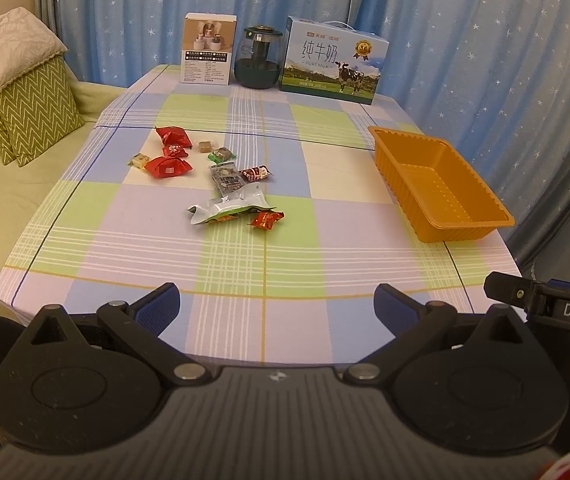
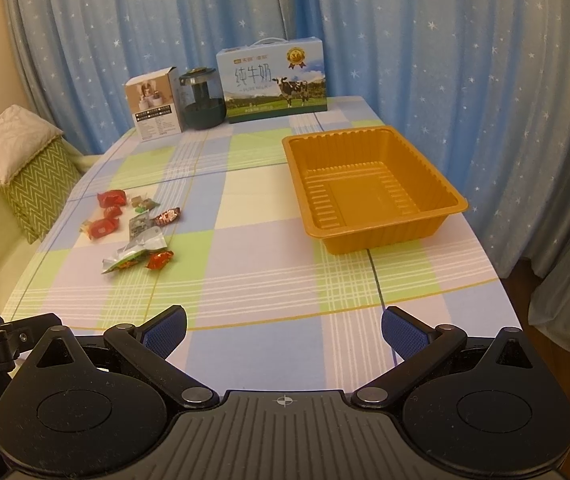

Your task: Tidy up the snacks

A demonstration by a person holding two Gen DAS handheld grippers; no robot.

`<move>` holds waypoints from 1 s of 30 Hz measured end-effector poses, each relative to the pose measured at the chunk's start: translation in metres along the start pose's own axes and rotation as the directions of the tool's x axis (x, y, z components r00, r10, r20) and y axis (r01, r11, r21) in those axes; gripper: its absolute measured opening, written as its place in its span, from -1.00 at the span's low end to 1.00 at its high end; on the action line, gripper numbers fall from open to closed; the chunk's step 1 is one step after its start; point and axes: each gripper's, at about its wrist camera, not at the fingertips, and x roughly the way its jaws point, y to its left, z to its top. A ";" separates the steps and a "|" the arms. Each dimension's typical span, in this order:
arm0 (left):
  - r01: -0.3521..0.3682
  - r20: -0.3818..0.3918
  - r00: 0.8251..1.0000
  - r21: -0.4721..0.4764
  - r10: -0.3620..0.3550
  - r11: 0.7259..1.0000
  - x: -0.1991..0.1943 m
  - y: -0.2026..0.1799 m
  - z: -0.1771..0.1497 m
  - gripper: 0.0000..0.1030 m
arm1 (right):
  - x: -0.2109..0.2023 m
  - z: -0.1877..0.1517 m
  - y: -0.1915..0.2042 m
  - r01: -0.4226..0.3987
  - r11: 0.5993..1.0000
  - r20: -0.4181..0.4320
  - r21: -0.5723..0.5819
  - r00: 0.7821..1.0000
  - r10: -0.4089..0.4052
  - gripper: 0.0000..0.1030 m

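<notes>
Several wrapped snacks lie scattered left of centre on the checked tablecloth: red packets [image 1: 168, 166] [image 2: 104, 227], a silver-green pouch [image 1: 229, 209] [image 2: 135, 250], a small red candy [image 1: 267, 219] [image 2: 159, 259], a dark printed packet [image 1: 227, 178] and small sweets [image 1: 221, 155]. An empty orange plastic tray [image 1: 441, 184] [image 2: 373, 186] stands on the right side. My left gripper [image 1: 277, 308] hangs open over the near table edge, well short of the snacks. Nothing sits between the fingers of my right gripper [image 2: 284, 330], which is open in front of the tray.
At the table's far edge stand a white product box [image 1: 208, 54] [image 2: 155, 104], a dark glass jar [image 1: 259, 58] [image 2: 201, 98] and a blue milk carton [image 1: 333, 66] [image 2: 273, 80]. A sofa with cushions [image 1: 33, 108] [image 2: 29, 168] lies left. Blue star curtains hang behind.
</notes>
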 end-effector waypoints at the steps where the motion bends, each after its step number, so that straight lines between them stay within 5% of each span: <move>1: 0.000 0.001 1.000 0.001 0.000 1.000 -0.001 -0.001 0.000 0.99 | 0.000 0.000 0.000 0.000 1.000 0.001 0.001 1.000 0.000 1.00; 30: 0.000 0.004 1.000 0.004 0.000 1.000 -0.002 -0.002 -0.001 0.99 | -0.001 0.000 -0.001 -0.002 1.000 0.004 0.009 1.000 0.002 1.00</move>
